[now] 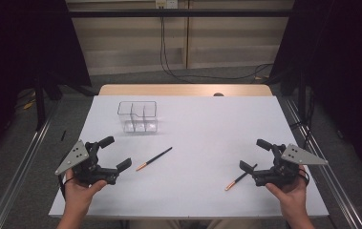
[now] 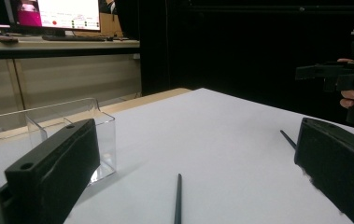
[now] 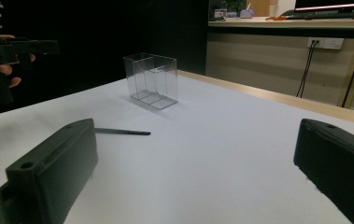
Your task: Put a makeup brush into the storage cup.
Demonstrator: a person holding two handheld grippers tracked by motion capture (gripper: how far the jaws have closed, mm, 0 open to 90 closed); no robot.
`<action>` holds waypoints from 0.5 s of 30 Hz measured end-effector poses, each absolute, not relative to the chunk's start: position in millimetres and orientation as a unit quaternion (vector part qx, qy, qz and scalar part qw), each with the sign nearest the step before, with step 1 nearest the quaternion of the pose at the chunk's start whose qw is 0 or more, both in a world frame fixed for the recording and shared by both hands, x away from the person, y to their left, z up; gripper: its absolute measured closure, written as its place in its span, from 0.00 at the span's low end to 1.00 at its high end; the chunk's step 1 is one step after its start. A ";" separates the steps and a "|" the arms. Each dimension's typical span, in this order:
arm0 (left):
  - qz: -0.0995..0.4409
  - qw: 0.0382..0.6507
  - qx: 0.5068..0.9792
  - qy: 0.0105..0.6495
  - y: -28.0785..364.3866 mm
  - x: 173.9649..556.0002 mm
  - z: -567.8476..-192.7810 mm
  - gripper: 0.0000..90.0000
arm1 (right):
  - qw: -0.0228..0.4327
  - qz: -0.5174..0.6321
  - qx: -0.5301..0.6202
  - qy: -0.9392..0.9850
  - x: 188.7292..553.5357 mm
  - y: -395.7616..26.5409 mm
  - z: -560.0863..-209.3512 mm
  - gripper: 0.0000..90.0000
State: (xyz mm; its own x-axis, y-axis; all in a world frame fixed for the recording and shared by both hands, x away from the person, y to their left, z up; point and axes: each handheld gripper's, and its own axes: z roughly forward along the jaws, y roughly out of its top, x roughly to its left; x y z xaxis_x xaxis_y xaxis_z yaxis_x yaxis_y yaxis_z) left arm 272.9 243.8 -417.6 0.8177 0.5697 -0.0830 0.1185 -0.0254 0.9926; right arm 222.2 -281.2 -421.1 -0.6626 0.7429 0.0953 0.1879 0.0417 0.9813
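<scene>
Here, both grippers, left (image 1: 113,153) and right (image 1: 255,155), are hovering wide open; either thin pen (image 1: 154,159) risks rolling from a careless pinch.

I see a clear glossy plastic organiser (image 1: 137,117) ahead of my left gripper (image 1: 113,152), whose jaws look matt black plastic; the white table sheet (image 1: 197,133) looks smooth, possibly paper.
</scene>
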 end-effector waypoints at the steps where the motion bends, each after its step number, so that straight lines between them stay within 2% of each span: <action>1: 0.172 0.653 0.694 0.248 243.8 273.3 -417.8 0.00 | 0.230 0.602 0.341 0.684 222.1 -281.2 -421.2 0.00; 15: 0.175 0.653 0.694 0.248 243.1 274.2 -417.8 0.00 | 0.231 0.604 0.339 0.683 222.3 -281.5 -420.9 0.00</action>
